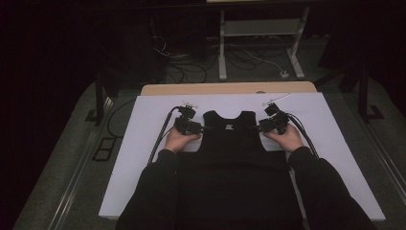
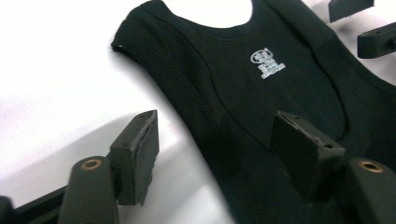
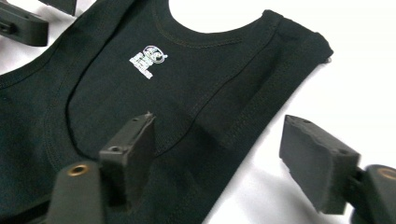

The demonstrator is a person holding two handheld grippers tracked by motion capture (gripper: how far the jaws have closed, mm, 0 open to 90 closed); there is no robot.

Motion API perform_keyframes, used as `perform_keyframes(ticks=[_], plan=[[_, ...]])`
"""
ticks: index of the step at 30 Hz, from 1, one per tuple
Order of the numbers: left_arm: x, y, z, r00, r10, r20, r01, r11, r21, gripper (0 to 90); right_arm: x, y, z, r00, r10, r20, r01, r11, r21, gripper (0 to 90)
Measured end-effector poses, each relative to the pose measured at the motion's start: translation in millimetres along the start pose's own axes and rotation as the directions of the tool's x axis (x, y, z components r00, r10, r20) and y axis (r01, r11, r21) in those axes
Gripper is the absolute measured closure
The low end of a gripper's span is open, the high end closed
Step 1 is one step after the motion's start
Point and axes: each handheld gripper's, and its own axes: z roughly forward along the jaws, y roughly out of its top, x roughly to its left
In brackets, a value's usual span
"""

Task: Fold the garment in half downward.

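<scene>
Open left claw (image 2: 215, 156) and right claw (image 3: 219, 161) straddle the black vest's (image 1: 230, 139) edges.

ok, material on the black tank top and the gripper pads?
The tank top: looks like a matte knit, cotton-like; soft drape, rows of stitching along neck and armhole hems, small white print below the neckline. Exact fibre can't be told.
The pads on the fingers: seem dense black foam or rubber, matte, with slightly rough, frayed edges, on hard black bodies with brass-coloured inserts.
</scene>
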Motion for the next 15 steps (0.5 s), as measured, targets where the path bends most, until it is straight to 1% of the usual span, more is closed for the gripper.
perform_keyframes(ticks=[2,6,8,11,13,15], plan=[[-0.5,0.3,1.1,0.9999,0.005,-0.011,-0.005,1.0,0.006,34.3,1.1,0.1,1.5,1.0,-0.002,0.0,0.002,1.0,0.002,29.9],[0.1,0.9,1.9,0.9998,0.006,-0.019,-0.006,0.9999,0.013,35.6,1.9,0.2,3.3,0.9999,-0.004,0.013,0.004,1.0,0.005,34.3],[-0.1,0.6,3.0,0.9998,-0.005,-0.018,0.005,1.0,0.006,36.5,2.0,0.0,3.9,0.9998,0.0,0.018,0.0,1.0,0.008,35.3],[-0.3,0.0,4.6,0.9997,-0.009,-0.023,0.01,0.9999,0.006,37.8,1.5,-0.4,4.8,0.9997,0.0,0.024,0.0,1.0,0.011,37.9],[-0.1,0.0,4.7,0.9997,-0.012,-0.019,0.013,0.9999,0.003,38.8,1.7,-0.5,5.3,0.9995,0.003,0.032,-0.003,1.0,0.01,41.0],[-0.1,0.1,4.9,0.9997,-0.015,-0.019,0.015,0.9999,0.002,39.9,2.3,-0.8,6.1,0.9994,0.0,0.035,0.0,1.0,0.008,41.5]])
